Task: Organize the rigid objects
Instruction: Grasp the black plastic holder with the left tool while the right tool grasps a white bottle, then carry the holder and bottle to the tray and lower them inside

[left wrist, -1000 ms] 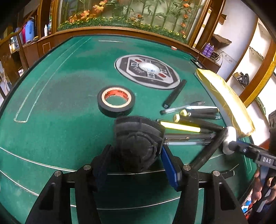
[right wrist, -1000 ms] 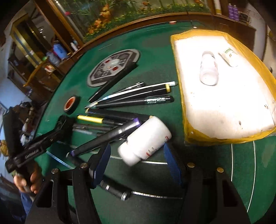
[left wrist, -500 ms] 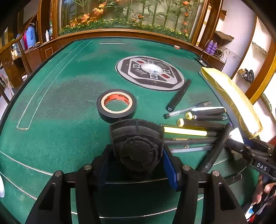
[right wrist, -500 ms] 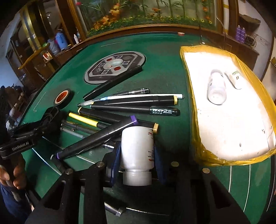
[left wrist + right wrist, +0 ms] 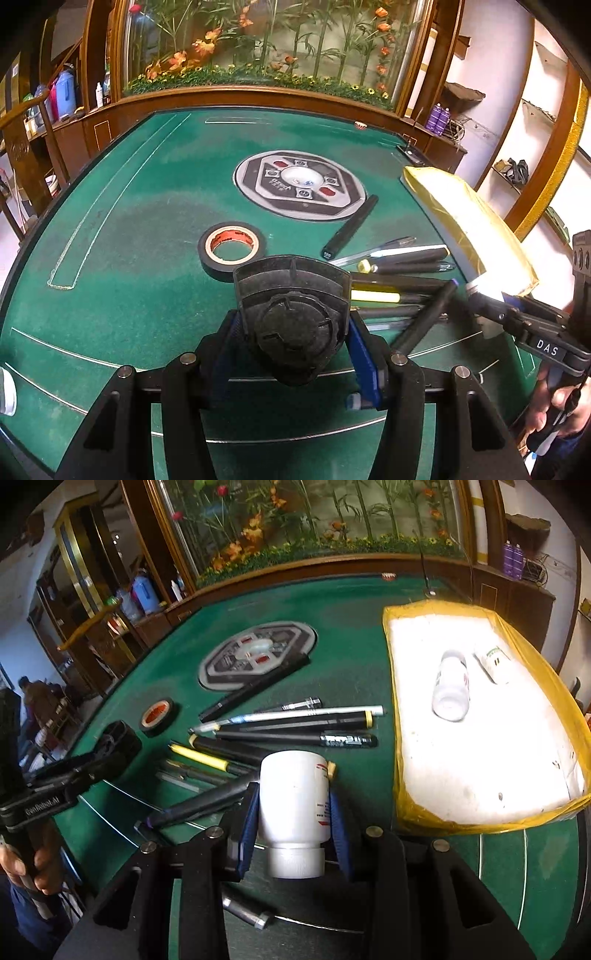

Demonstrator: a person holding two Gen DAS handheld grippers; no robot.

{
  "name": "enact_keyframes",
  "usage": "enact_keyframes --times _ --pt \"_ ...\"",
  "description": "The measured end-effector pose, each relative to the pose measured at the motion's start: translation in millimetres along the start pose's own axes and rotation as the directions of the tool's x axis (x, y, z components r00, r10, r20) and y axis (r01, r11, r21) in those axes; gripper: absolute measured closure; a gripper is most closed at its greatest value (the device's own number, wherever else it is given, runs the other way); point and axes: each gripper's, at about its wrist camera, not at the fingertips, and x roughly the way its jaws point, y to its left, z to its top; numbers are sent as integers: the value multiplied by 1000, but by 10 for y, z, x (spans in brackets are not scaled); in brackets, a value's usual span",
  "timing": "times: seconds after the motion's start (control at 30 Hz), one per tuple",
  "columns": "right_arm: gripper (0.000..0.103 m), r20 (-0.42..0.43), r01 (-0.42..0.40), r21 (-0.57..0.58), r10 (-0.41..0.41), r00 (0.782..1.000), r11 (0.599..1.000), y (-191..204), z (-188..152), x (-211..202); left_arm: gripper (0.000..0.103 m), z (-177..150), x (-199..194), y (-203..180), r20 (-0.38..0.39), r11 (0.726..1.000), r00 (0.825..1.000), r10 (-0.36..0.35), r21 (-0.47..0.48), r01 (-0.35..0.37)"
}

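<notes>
My left gripper (image 5: 295,332) is shut on a black ribbed plastic piece (image 5: 291,314), held a little above the green felt table (image 5: 129,240). It also shows in the right wrist view as the left gripper (image 5: 110,746) at the left edge. My right gripper (image 5: 293,830) is shut on a white bottle (image 5: 291,794), cap toward the camera, over the pens. A yellow-rimmed white tray (image 5: 391,701) to its right holds two white bottles (image 5: 450,686), both lying down. Several pens and markers (image 5: 295,723) lie in a loose row.
A black tape roll (image 5: 231,245) lies just beyond the black piece. A round grey panel (image 5: 299,184) sits in the table's middle. A metal bolt (image 5: 243,910) lies under the right gripper. A wooden rail and a planter bound the far side.
My right gripper closed on the white bottle, which turned from slanted to straight between the fingers. My left gripper rose slightly and the black piece now sits square.
</notes>
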Motion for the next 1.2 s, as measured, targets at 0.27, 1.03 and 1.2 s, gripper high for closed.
enact_keyframes --times 0.27,1.03,1.2 --pt "68 30 -54 -3 54 998 999 50 75 -85 43 11 -128 -81 25 1000 1000 -2 11 2" --pt "68 57 -153 -7 153 987 988 116 121 -303 43 75 -331 -441 45 996 998 -53 77 49" --pt "68 58 -160 8 159 986 987 35 159 -337 43 166 -300 -589 34 993 996 -88 81 85"
